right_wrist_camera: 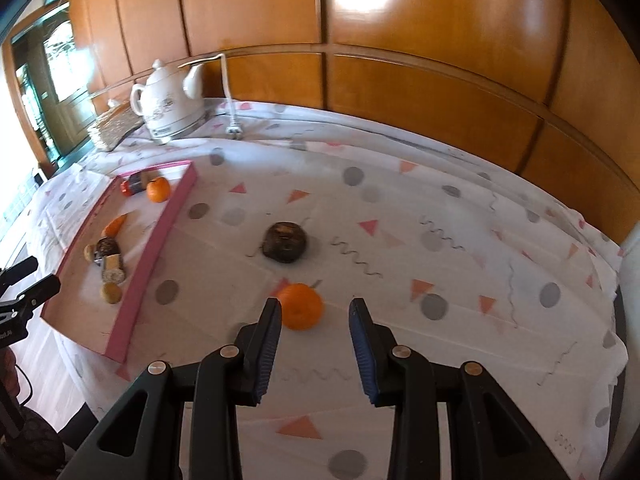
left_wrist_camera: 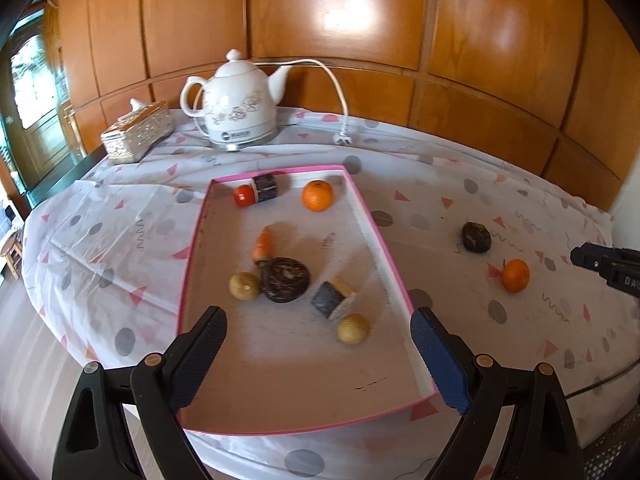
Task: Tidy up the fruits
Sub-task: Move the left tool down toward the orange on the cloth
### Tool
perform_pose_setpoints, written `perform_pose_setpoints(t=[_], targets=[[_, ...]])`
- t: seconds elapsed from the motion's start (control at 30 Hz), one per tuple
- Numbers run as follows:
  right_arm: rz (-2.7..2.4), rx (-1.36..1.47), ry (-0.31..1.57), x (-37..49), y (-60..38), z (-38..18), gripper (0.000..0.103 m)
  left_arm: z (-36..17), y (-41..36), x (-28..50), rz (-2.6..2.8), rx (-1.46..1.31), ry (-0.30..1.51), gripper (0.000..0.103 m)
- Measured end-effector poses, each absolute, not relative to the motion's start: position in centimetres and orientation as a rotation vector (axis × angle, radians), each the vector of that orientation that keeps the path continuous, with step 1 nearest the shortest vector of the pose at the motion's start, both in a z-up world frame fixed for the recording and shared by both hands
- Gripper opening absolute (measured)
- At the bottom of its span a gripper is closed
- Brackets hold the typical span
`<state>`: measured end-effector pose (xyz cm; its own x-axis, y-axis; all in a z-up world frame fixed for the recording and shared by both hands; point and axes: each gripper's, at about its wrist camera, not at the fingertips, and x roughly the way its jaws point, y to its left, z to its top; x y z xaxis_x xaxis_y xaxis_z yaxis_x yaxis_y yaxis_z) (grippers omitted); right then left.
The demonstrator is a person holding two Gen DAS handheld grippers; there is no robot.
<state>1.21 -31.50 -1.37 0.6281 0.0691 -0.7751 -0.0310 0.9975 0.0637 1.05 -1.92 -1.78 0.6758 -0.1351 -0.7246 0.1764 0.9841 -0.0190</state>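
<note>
A pink-rimmed tray lies on the patterned tablecloth. It holds an orange, a tomato, a carrot, a dark round fruit, two yellowish balls and two dark cut rolls. My left gripper hangs wide open over the tray's near end, holding nothing. On the cloth to the right of the tray lie a second dark fruit and a loose orange. My right gripper is narrowly open and holds nothing. Its tips are just short of the loose orange, which sits slightly left of the gap.
A white kettle with its cord and plug stands at the table's back. A glittery tissue box sits to its left. A wood-panelled wall closes off the rear. The table's rounded edge drops to the floor at left and near me.
</note>
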Motion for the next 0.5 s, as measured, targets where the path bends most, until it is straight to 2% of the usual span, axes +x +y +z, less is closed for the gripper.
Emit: perform_pose_setpoints(t=[0.5], targets=[[-0.132, 0.106, 0.912, -0.3, -38.9, -1.7, 0.035, -1.9, -7.0, 1.9, -0.268, 0.137, 0.81, 0.094]])
